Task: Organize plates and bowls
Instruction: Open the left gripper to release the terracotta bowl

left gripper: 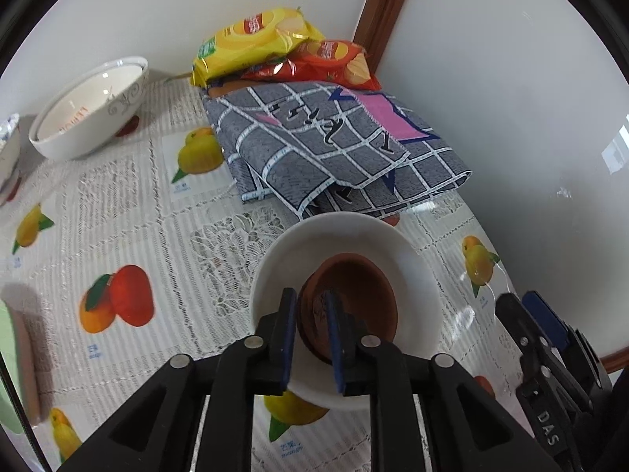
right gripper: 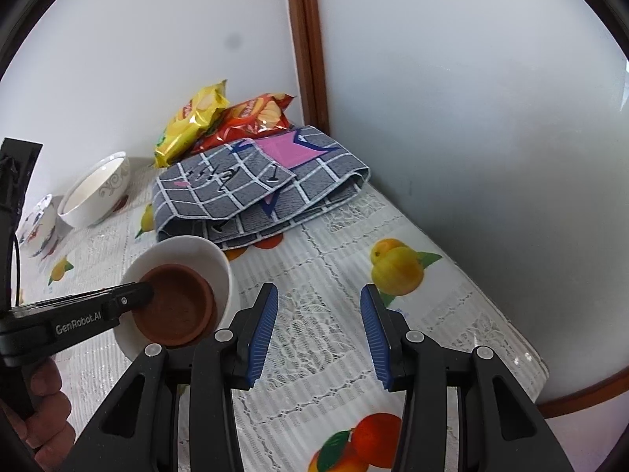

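Gripping brown bowl (left gripper: 354,295) rim, left tool (left gripper: 310,310), right tool (right gripper: 318,310) wide open

Your patterned bowl (left gripper: 8,153) at nine o'clock is cut off; the folded cloth (left gripper: 334,149) hides the snack bags' (left gripper: 283,51) bases.

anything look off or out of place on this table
Only the brown dish: it sits tilted inside the white bowl rather than flat, with the left tool shut on its rim. Nothing looks spilled or broken.
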{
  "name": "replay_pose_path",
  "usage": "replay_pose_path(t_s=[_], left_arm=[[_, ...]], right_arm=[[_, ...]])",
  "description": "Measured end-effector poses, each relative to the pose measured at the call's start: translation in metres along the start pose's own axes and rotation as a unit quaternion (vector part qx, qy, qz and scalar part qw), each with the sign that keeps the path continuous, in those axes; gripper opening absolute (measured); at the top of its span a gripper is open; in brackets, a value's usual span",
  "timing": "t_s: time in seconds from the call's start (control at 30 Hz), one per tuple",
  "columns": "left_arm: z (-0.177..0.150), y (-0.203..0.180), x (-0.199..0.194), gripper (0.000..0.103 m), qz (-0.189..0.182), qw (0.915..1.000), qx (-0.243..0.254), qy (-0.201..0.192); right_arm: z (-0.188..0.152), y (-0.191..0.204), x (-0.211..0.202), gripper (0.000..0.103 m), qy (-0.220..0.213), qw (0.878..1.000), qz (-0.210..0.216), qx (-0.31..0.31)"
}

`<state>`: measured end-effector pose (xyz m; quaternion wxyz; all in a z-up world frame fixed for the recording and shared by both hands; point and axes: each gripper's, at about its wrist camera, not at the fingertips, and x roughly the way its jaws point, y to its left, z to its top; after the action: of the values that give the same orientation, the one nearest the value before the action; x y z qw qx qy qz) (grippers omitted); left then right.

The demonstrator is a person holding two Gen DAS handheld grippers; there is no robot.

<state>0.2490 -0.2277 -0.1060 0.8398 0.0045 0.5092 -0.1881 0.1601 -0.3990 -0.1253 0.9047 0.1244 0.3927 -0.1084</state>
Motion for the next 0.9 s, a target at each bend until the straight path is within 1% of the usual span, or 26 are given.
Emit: replay_pose_path(t_s=[0.13,0.2,0.3,0.4,0.43,0.47,0.5,0.53,0.63,0.7,0.8,0.9], left_arm=[[-0.001,0.001,-0.018,0.018,0.013,0.9998,0.01,-0.012],[-0.003,0.004,-0.029,0.018,0.02,0.9996,0.014,-0.017],[-0.007,0.009,-0.044,0.024,0.033,0.9989,0.016,-0.027],[-0.012,0.013,-0.06,0.024,0.049,0.9978,0.024,-0.038],[-0.014,0.015,-0.066,0.025,0.053,0.9974,0.025,-0.043],[-0.016,0.017,-0.072,0.026,0.057,0.9968,0.026,-0.048],[-0.017,0.018,-0.076,0.029,0.062,0.9963,0.029,-0.053],[-0.02,0.018,-0.082,0.031,0.069,0.9953,0.033,-0.06],[-0.024,0.019,-0.096,0.031,0.079,0.9932,0.036,-0.077],[-0.025,0.022,-0.103,0.031,0.074,0.9935,0.03,-0.081],[-0.026,0.026,-0.112,0.031,0.062,0.9938,0.024,-0.089],[-0.028,0.026,-0.118,0.031,0.066,0.9928,0.024,-0.097]], right_arm=[[0.001,0.008,-0.001,0.044,-0.011,1.0,0.002,-0.011],[0.001,0.011,-0.001,0.05,-0.009,1.0,0.011,-0.012],[0.0,0.017,-0.002,0.05,-0.007,1.0,0.022,-0.008],[0.002,0.021,-0.01,0.052,-0.009,0.999,0.035,-0.002],[0.003,0.022,-0.014,0.052,-0.014,0.999,0.037,0.002],[0.004,0.023,-0.018,0.055,-0.017,0.999,0.041,0.004],[0.005,0.024,-0.021,0.057,-0.02,0.999,0.043,0.006],[0.006,0.025,-0.025,0.057,-0.021,0.999,0.043,0.005],[0.009,0.029,-0.037,0.057,-0.026,0.999,0.034,-0.008],[0.013,0.031,-0.045,0.057,-0.033,0.999,0.021,-0.017],[0.021,0.032,-0.056,0.057,-0.038,0.999,0.015,-0.021],[0.03,0.031,-0.063,0.058,-0.039,0.999,0.003,-0.011]])
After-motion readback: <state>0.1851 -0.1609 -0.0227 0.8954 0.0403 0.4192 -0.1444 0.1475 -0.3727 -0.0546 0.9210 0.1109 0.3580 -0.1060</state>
